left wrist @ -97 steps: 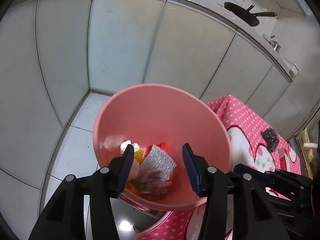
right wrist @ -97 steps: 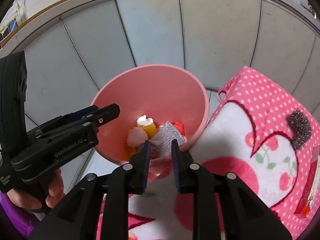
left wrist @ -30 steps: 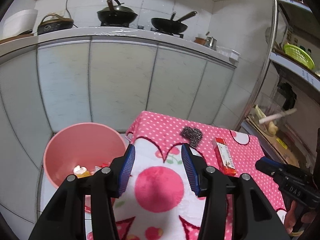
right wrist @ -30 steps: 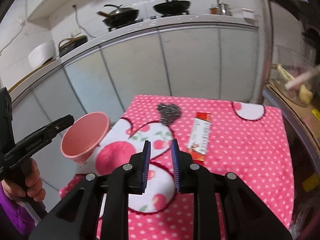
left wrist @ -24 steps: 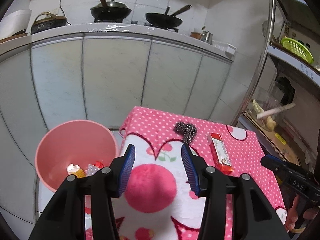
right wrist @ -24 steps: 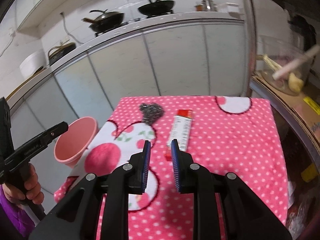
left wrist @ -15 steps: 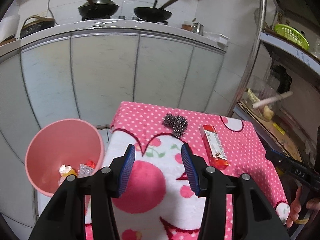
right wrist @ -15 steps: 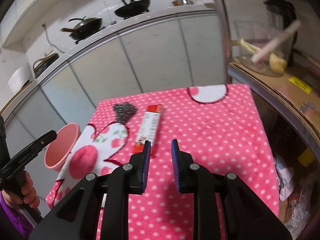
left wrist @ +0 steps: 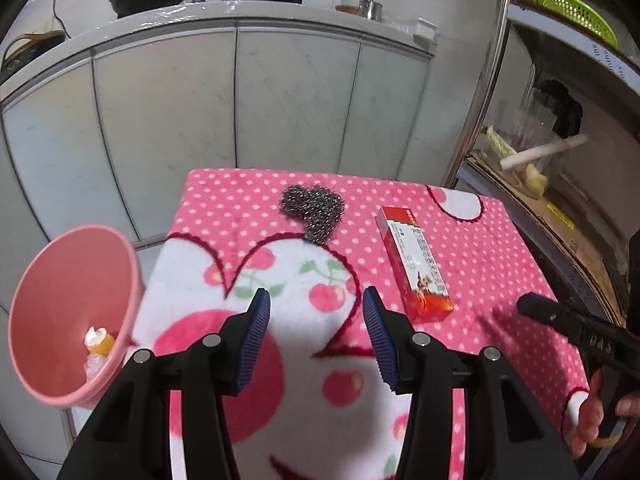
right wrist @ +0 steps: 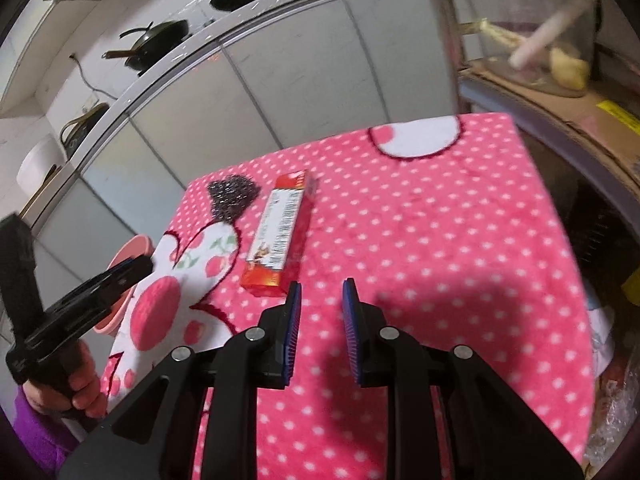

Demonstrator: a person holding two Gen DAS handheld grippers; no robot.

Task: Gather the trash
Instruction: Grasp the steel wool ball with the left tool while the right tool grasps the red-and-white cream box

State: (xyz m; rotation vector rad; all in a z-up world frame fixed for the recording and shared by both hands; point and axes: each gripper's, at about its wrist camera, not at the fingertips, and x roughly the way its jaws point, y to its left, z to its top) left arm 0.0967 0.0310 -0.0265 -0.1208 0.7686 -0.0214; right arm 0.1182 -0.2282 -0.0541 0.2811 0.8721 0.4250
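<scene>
The red carton (left wrist: 414, 262) lies flat on the desk (left wrist: 500, 264), which is covered by a pink polka-dot cloth with cherries and a big white heart. It is the landmark here. Taken from the left wrist view, the steel scouring pad (left wrist: 314, 210) sits on the cloth to the left of the carton's far end, near but not touching it. Well to the left of the carton, past the desk's edge, is the pink bin (left wrist: 72, 316), tilted toward the camera, with a few bits of rubbish at its bottom, among them something yellow with a white top.

The left hand-held gripper (left wrist: 316, 330) hovers over the white heart, just left of the carton's near end; its jaws stand wide apart with nothing between them. The right hand-held gripper (right wrist: 320, 326) hangs just in front of the carton's near end, slightly to its right in the right wrist view; its jaws are only narrowly parted, with bare cloth between them. It holds nothing.

A hand (right wrist: 66, 390) with a purple sleeve grips the left tool's handle.
</scene>
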